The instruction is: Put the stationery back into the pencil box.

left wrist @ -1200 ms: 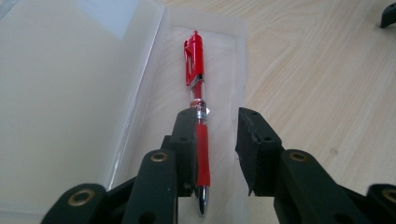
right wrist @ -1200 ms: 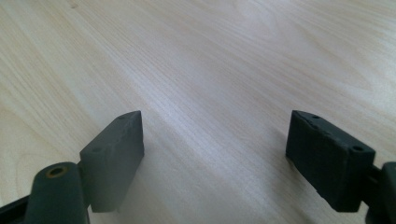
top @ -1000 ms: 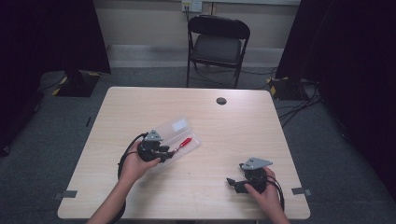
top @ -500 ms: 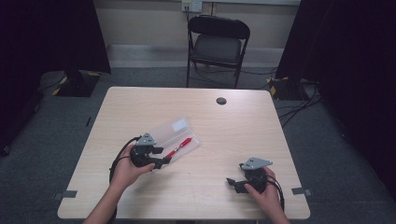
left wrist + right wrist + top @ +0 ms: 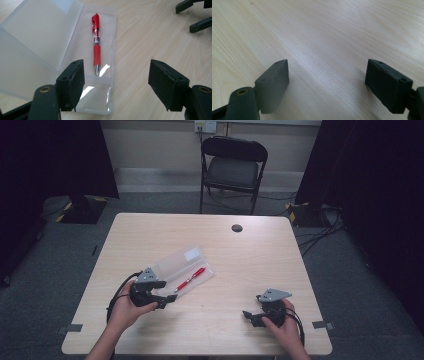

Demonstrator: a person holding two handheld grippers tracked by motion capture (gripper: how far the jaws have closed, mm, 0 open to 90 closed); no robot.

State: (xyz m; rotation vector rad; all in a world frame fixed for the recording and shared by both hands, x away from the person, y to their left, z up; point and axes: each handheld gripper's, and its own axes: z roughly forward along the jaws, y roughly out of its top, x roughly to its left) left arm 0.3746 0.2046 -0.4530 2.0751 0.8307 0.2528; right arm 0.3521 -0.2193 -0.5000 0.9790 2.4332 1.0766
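A clear plastic pencil case [image 5: 172, 265] lies open on the table, its lid [image 5: 37, 37] folded back to the left. A red pen [image 5: 190, 279] rests in its tray [image 5: 107, 30], and the left gripper view shows the pen [image 5: 96, 50] with its tip pointing toward me. My left gripper [image 5: 167, 301] hovers just short of the case's near end. Its jaws have just been opening and now stand open [image 5: 116, 70], the pads touching nothing. My right gripper [image 5: 247, 316] rests open near the table's front right, over bare wood [image 5: 327, 67].
The light wooden table [image 5: 250, 265] has a dark round cable hole [image 5: 236, 228] near its far edge. A black folding chair [image 5: 232, 167] stands behind it. In the left gripper view, the right gripper's black jaws [image 5: 195, 15] are at the top right.
My left gripper has drawn back from the case toward the near left, and its jaws have spread wider. The pen stays in the tray. The right hand has not moved.
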